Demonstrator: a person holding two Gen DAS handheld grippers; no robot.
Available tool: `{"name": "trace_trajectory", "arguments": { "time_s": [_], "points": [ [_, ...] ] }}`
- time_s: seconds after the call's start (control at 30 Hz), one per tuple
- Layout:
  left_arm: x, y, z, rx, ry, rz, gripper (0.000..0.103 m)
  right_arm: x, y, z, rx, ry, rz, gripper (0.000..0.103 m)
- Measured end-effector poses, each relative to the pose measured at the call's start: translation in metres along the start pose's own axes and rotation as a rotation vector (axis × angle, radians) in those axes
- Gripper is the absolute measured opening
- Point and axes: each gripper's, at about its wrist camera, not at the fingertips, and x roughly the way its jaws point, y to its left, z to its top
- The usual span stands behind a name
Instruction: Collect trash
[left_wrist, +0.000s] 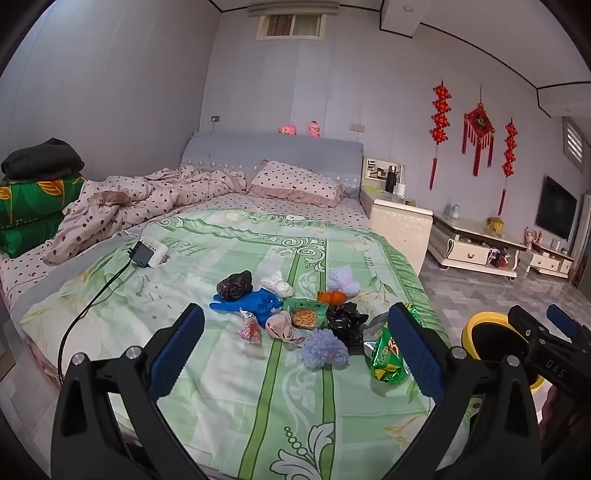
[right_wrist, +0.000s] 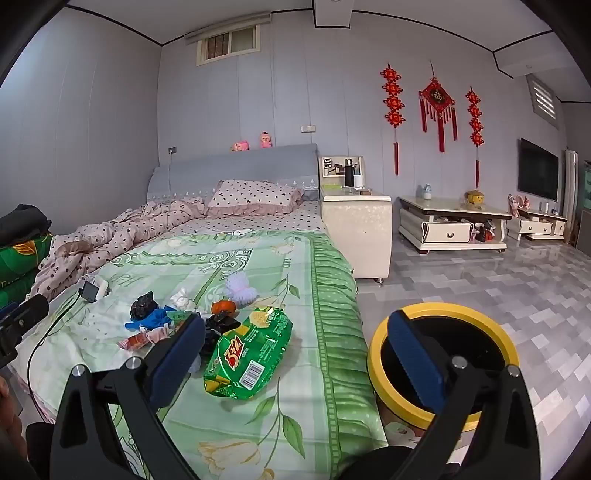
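Note:
Trash lies in a cluster on the green bedspread (left_wrist: 229, 398): a blue glove (left_wrist: 255, 301), a dark crumpled bag (left_wrist: 234, 284), a black bag (left_wrist: 345, 321), a lavender puff (left_wrist: 325, 349), an orange item (left_wrist: 330, 297) and a green snack wrapper (left_wrist: 388, 358), large in the right wrist view (right_wrist: 249, 356). My left gripper (left_wrist: 295, 350) is open and empty above the cluster's near side. My right gripper (right_wrist: 295, 354) is open and empty, its left finger by the wrapper, its right finger over the yellow-rimmed bin (right_wrist: 447, 312) on the floor beside the bed.
A small device with a black cable (left_wrist: 146, 254) lies on the bed's left part. A crumpled dotted duvet (left_wrist: 147, 199) and pillow lie toward the headboard. A white nightstand (right_wrist: 356, 229) and low TV cabinet (right_wrist: 450, 225) stand on the tiled floor to the right.

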Motion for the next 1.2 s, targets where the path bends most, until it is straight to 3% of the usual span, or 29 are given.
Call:
{"name": "trace_trajectory", "arguments": {
  "time_s": [1.2],
  "points": [
    [0.004,0.004,-0.003,0.003,-0.005,0.005,0.095,0.004,-0.001,-0.001,0.002,0.010,0.001,0.096]
  ]
}}
